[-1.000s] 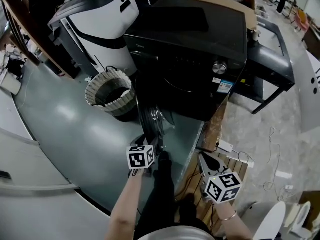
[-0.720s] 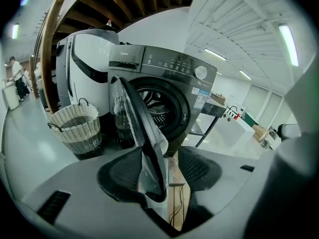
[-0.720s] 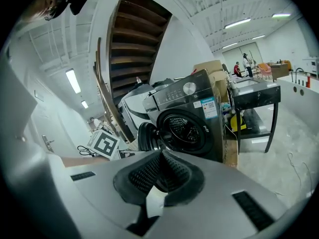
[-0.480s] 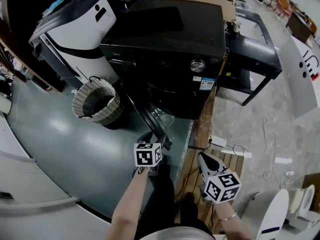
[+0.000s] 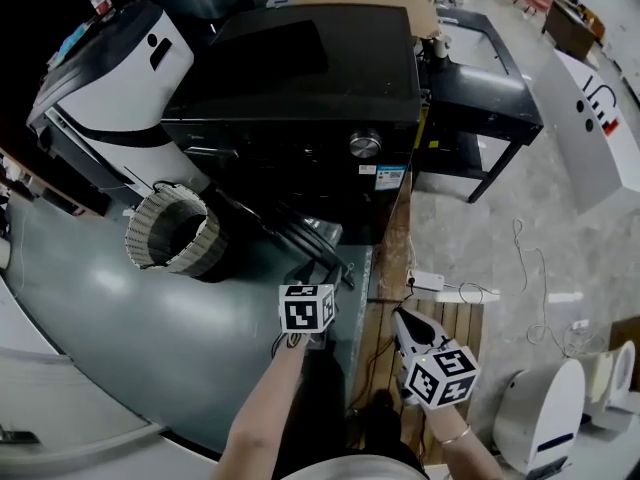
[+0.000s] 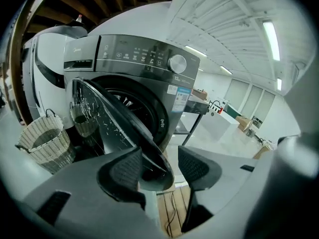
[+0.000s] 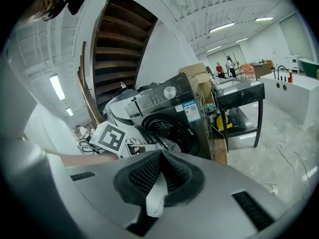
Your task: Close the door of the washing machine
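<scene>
The black front-loading washing machine (image 5: 300, 78) stands at the top middle of the head view, with its round door (image 5: 290, 233) swung out toward me at a slant. My left gripper (image 5: 322, 276) is at the door's free edge. In the left gripper view the door's rim (image 6: 155, 169) lies between the two pads of the left gripper (image 6: 159, 166); the jaws stand open around it, with a small gap at the right pad. My right gripper (image 5: 402, 318) hangs to the right above the wooden boards, apart from the machine. In its own view the right gripper (image 7: 159, 176) is shut on nothing.
A woven laundry basket (image 5: 170, 233) sits on the floor left of the door. A white and black device (image 5: 110, 68) stands behind it. A black metal table (image 5: 480, 88) stands right of the machine. A power strip (image 5: 428, 283) with cables lies by the wooden boards (image 5: 445, 318).
The door has swung from nearly straight out to a slant nearer the machine's front, with my left gripper staying at its edge. The right gripper has barely moved.
</scene>
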Demonstrator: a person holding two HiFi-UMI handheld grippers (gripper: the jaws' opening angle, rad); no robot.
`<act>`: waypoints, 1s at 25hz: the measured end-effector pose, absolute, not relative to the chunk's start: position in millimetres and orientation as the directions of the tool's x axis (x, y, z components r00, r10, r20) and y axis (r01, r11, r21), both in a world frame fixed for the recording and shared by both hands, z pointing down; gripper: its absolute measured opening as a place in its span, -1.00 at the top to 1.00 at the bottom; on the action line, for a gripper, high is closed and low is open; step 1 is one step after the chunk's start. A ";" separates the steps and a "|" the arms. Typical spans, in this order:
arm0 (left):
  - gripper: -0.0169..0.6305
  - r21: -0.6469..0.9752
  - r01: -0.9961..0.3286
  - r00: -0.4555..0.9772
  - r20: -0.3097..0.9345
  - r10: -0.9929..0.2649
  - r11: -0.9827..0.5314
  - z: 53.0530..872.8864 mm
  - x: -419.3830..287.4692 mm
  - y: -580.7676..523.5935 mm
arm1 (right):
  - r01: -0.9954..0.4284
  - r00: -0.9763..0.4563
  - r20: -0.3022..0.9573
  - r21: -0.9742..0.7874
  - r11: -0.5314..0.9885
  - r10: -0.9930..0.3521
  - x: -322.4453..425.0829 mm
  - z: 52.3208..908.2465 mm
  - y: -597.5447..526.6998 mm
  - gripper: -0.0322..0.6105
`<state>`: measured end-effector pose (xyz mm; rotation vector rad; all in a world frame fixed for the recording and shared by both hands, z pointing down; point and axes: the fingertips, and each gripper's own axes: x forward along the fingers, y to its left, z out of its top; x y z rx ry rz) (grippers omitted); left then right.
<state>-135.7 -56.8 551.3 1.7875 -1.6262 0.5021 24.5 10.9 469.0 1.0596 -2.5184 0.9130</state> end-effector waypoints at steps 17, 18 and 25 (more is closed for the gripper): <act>0.20 0.233 -0.968 0.224 0.631 -0.743 -0.094 552.7 -114.4 -163.5 | -0.786 -0.613 0.484 -0.454 0.419 -0.625 22.7 488.7 -33.5 0.88; 0.20 0.236 -0.967 0.230 0.629 -0.743 -0.099 552.6 -113.6 -168.9 | -0.789 -0.609 0.486 -0.454 0.414 -0.627 22.3 489.8 -36.0 0.88; 0.16 0.241 -0.961 0.256 0.610 -0.750 -0.133 554.0 -110.5 -206.4 | -0.808 -0.580 0.495 -0.453 0.378 -0.647 21.7 498.4 -53.9 0.88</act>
